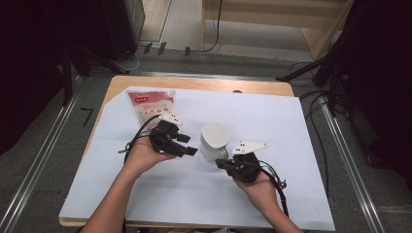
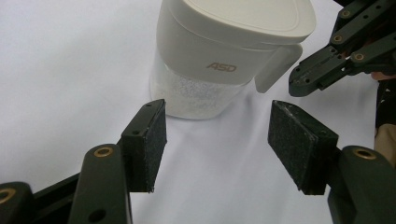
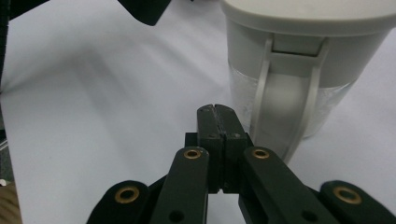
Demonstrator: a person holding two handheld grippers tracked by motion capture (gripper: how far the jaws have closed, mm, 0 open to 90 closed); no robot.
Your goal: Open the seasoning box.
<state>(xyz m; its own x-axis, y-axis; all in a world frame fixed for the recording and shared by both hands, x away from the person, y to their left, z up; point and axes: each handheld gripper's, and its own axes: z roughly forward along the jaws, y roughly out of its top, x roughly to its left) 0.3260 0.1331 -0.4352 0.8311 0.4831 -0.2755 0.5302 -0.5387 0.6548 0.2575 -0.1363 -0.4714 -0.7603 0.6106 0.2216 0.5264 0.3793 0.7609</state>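
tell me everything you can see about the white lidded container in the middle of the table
The container stands upright on the white sheet, between the two grippers. It has an off-white, rounded plastic lid with a deep collar marked ASD, and a tab and strap handle running down one side. Its lower body is clear and holds white grains. Nothing grips it: the left gripper stands open just short of it, and the right gripper, shut, points at the handle side.

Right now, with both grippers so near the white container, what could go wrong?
1. The right gripper, jaws shut, sits close beside the white container's side handle; a push might tip or slide it.
2. The left gripper is open but still short of the container, so closing now would likely grip nothing.
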